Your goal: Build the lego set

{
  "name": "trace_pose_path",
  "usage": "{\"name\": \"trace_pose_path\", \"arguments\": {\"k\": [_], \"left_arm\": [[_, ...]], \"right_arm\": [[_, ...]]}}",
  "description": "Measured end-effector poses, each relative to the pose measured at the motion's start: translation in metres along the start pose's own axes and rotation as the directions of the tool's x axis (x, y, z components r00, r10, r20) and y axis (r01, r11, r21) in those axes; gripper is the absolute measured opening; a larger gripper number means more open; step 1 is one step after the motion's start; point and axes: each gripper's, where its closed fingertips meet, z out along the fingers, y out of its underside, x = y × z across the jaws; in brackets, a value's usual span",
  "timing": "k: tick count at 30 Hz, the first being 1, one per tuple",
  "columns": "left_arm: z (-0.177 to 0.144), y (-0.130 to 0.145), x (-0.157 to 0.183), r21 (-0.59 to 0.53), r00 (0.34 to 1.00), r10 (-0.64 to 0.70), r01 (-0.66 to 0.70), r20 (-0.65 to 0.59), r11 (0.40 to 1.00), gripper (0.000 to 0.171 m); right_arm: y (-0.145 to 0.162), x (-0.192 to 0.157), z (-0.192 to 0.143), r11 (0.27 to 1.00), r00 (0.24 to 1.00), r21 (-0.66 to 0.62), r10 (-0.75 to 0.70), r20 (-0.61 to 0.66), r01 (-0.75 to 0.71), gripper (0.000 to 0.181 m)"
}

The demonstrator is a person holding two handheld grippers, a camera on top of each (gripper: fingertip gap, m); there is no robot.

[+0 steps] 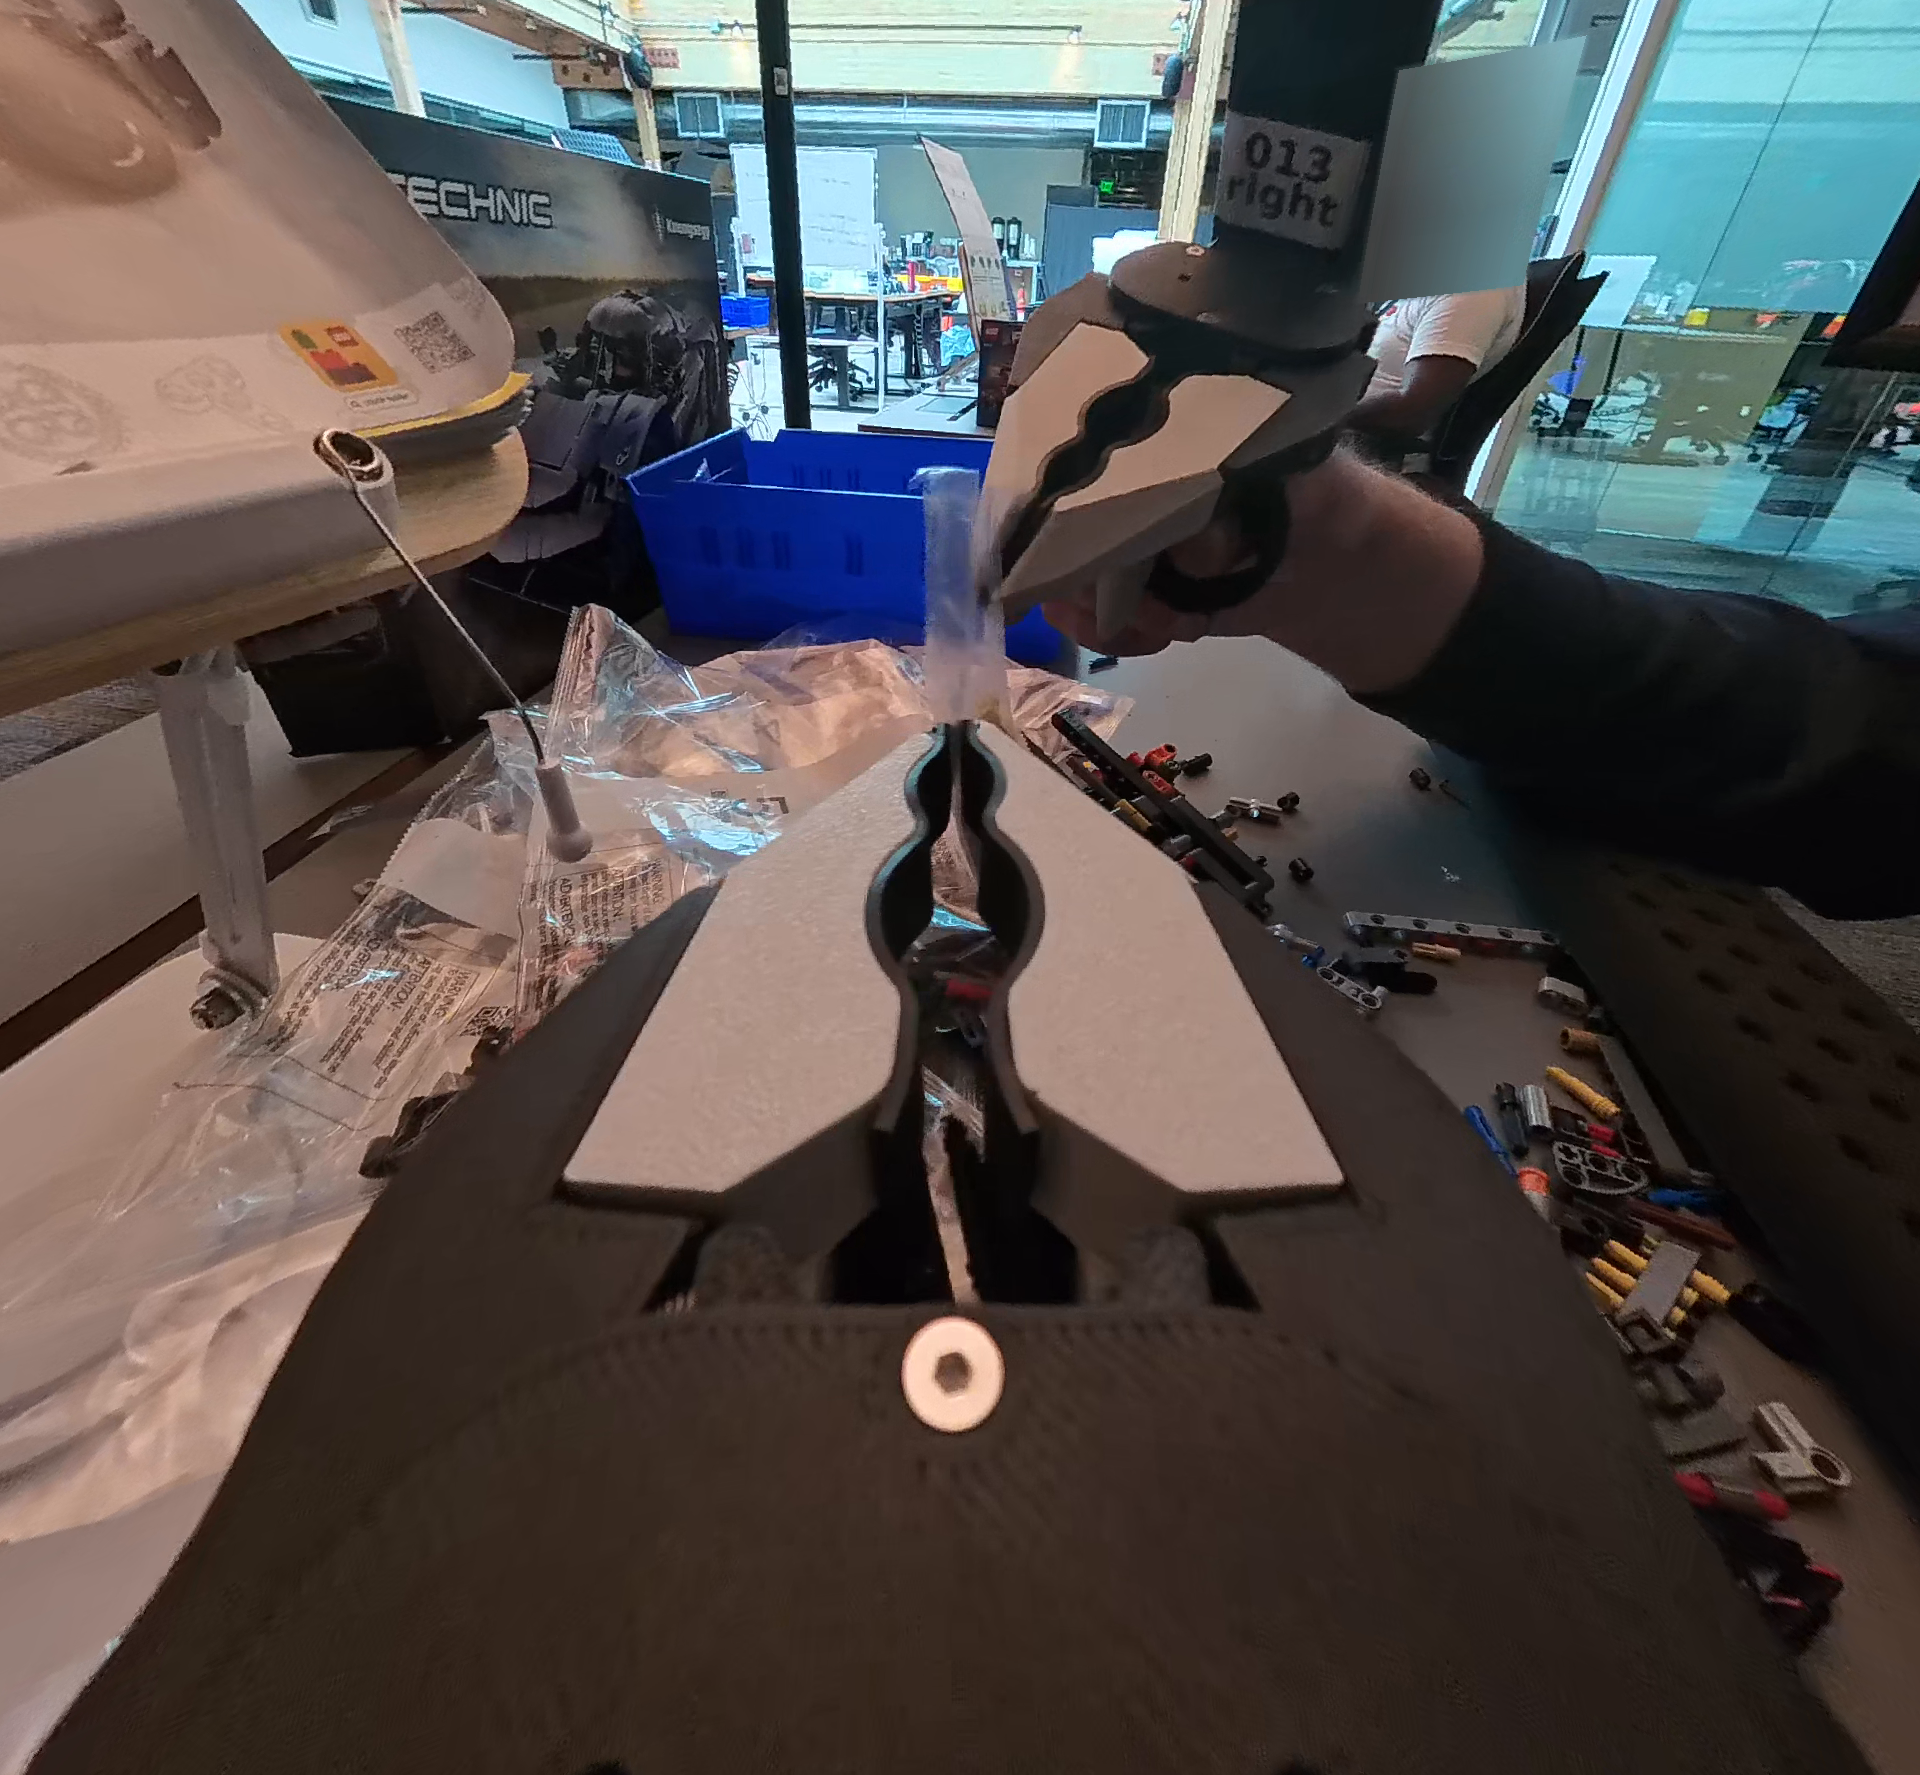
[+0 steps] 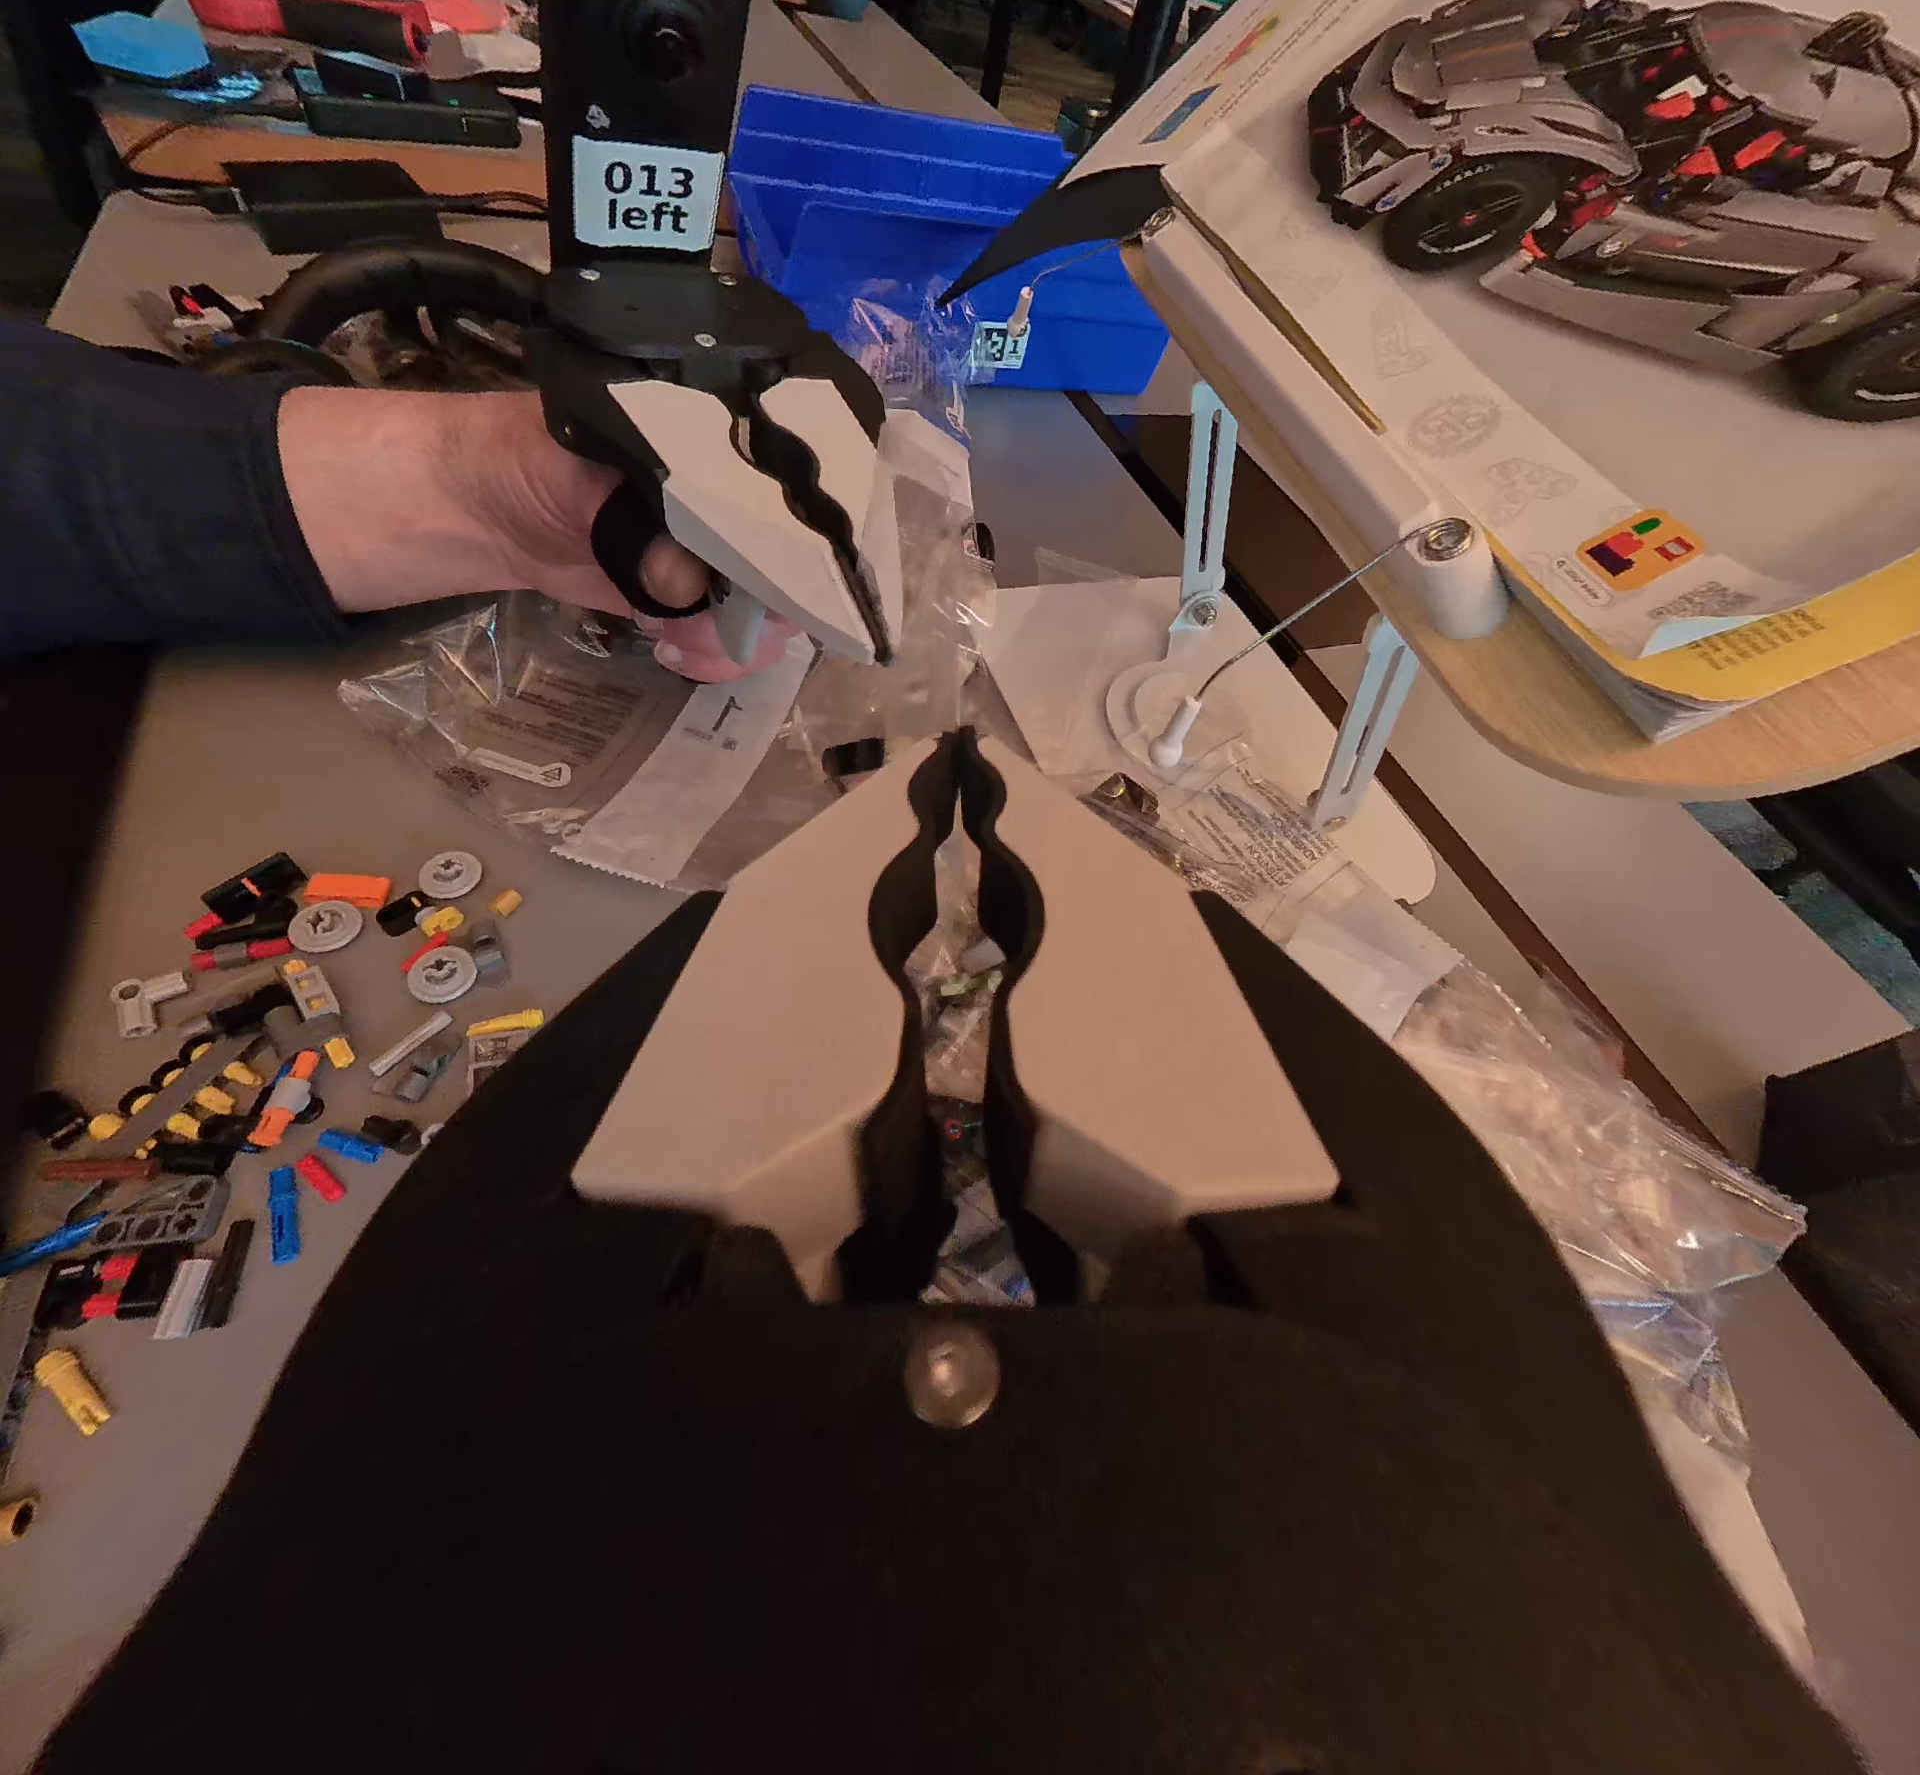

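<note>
My left gripper (image 1: 958,733) is shut on the edge of a clear plastic parts bag (image 1: 961,603), which stretches up as a taut strip. My right gripper (image 1: 997,587) is shut on the same strip just above and to the right. In the right wrist view, my right gripper (image 2: 958,738) pinches the bag (image 2: 925,520) from below, and the left gripper (image 2: 883,655) grips it just up-left. Small pieces inside the bag show between both sets of jaws. Loose lego pieces (image 1: 1600,1154) lie on the grey table; they also show in the right wrist view (image 2: 260,1029).
An open instruction booklet (image 2: 1610,219) rests on a wooden stand (image 1: 260,582). A blue bin (image 1: 810,530) stands behind the bags. More clear bags (image 1: 644,790) (image 2: 540,738) lie under the grippers. A black beam assembly (image 1: 1153,811) lies on the table. There is about 4 centimeters between the tips of the two grippers.
</note>
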Motion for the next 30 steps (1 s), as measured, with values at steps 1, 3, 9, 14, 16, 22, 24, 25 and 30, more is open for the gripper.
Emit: {"name": "trace_pose_path", "arguments": {"k": [1,3,9,14,16,22,24,25,30], "left_arm": [[0.000,0.000,0.001,0.002,1.000,0.002,-0.002,-0.004,1.000,0.000],[0.000,-0.001,0.001,0.004,1.000,0.005,-0.005,-0.005,1.000,0.000],[-0.001,-0.002,0.002,0.010,1.000,0.006,-0.006,-0.009,1.000,0.000],[0.001,0.000,0.005,-0.001,1.000,0.014,-0.014,-0.021,1.000,0.000],[0.001,0.000,0.005,-0.003,1.000,0.016,-0.016,-0.022,1.000,0.000],[0.002,0.002,0.005,-0.016,1.000,0.022,-0.023,-0.015,1.000,0.000],[0.002,0.004,0.004,-0.024,1.000,0.024,-0.025,-0.011,0.999,0.000],[0.002,0.004,0.004,-0.027,1.000,0.026,-0.026,-0.011,0.999,0.000],[0.006,0.012,0.005,-0.080,0.998,0.065,-0.065,-0.004,0.995,0.000]], "right_arm": [[0.000,0.001,0.000,1.000,1.000,-0.002,0.006,-0.004,-0.006,0.000],[0.000,0.002,-0.001,1.000,1.000,-0.001,0.004,-0.008,-0.004,0.000],[-0.003,-0.004,-0.001,1.000,1.000,0.020,0.004,0.022,-0.004,0.000],[-0.003,-0.009,0.002,1.000,0.999,0.017,-0.004,0.043,0.003,0.000],[-0.003,-0.010,0.002,1.000,0.999,0.016,-0.006,0.049,0.006,0.000],[-0.005,-0.008,0.001,1.000,0.999,0.024,-0.009,0.035,0.008,0.007],[-0.009,-0.006,-0.003,0.999,1.000,0.046,-0.003,0.028,0.001,0.010],[-0.012,-0.005,-0.004,0.998,0.999,0.060,0.008,0.031,-0.010,0.013],[-0.019,-0.001,-0.011,0.994,0.999,0.105,0.034,0.028,-0.037,0.012]]}}
